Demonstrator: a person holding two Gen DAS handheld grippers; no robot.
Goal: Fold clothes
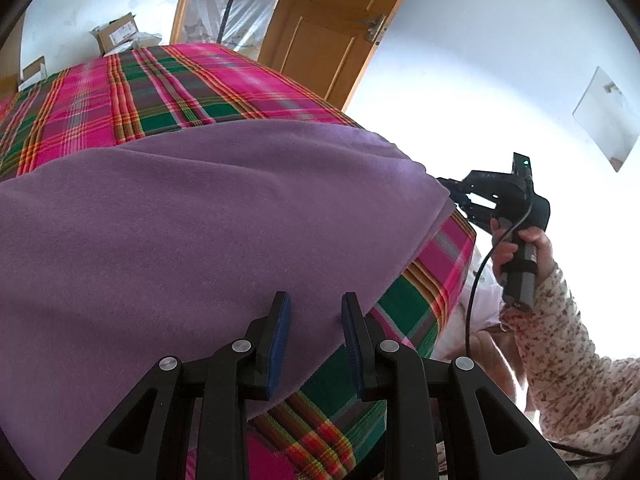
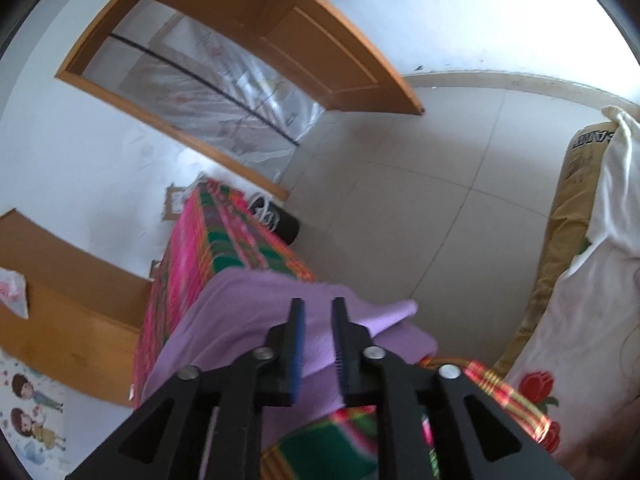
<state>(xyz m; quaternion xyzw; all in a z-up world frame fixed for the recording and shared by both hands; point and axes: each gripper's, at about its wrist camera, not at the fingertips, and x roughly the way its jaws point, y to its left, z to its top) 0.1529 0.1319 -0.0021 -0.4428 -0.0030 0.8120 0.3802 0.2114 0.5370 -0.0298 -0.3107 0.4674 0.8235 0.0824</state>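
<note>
A purple garment (image 1: 192, 216) lies spread on a table covered with a pink and green plaid cloth (image 1: 120, 88). My left gripper (image 1: 314, 302) is open, its jaws just over the garment's near edge, holding nothing. The right gripper (image 1: 460, 196) shows in the left wrist view at the garment's right corner, held by a hand. In the right wrist view the right gripper (image 2: 317, 306) is open over the purple garment (image 2: 240, 312), whose corner hangs off the table edge. The plaid cloth (image 2: 224, 236) runs away from it.
A wooden door (image 2: 320, 40) stands open behind the table, with plastic sheeting (image 2: 208, 80) in the doorway. Cardboard boxes (image 1: 120, 34) sit beyond the table's far end. A tiled floor (image 2: 420, 200) lies to the right, with a tan sack (image 2: 568, 220) and white cloth (image 2: 592, 320).
</note>
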